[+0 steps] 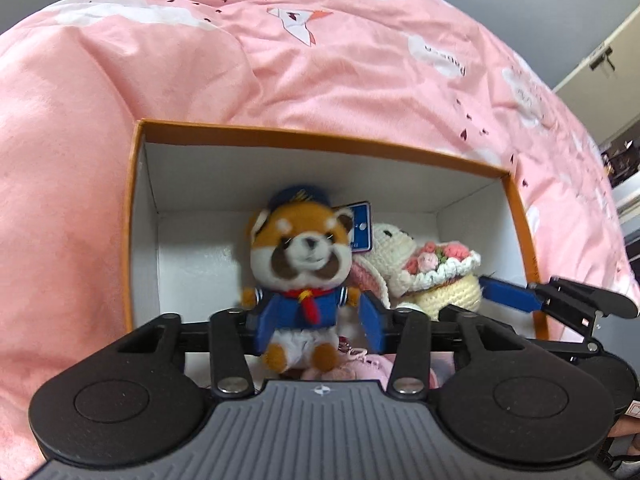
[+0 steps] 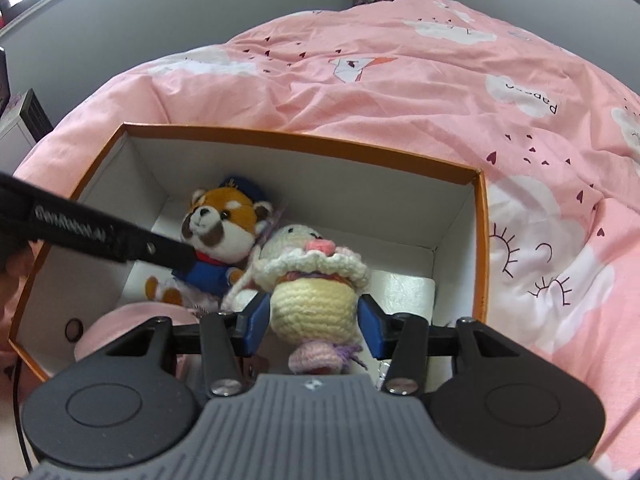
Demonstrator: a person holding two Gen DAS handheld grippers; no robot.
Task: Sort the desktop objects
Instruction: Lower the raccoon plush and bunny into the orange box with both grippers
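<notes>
Box [image 1: 136,216], orange rim, on pink quilt [image 1: 320,60]: panda plush [image 1: 298,280] upright at 12 o'clock between the left gripper's [image 1: 320,326] pads, gripped at the torso; crochet doll [image 2: 314,300] upright at 12 o'clock, clamped by the right gripper [image 2: 314,328], each nearest its own.

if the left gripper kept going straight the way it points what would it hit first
Most likely the red panda plush in the blue sailor suit: its body already sits between the left gripper fingers. Behind it lies the white floor of the orange-rimmed cardboard box. Depth is hard to judge.
</notes>
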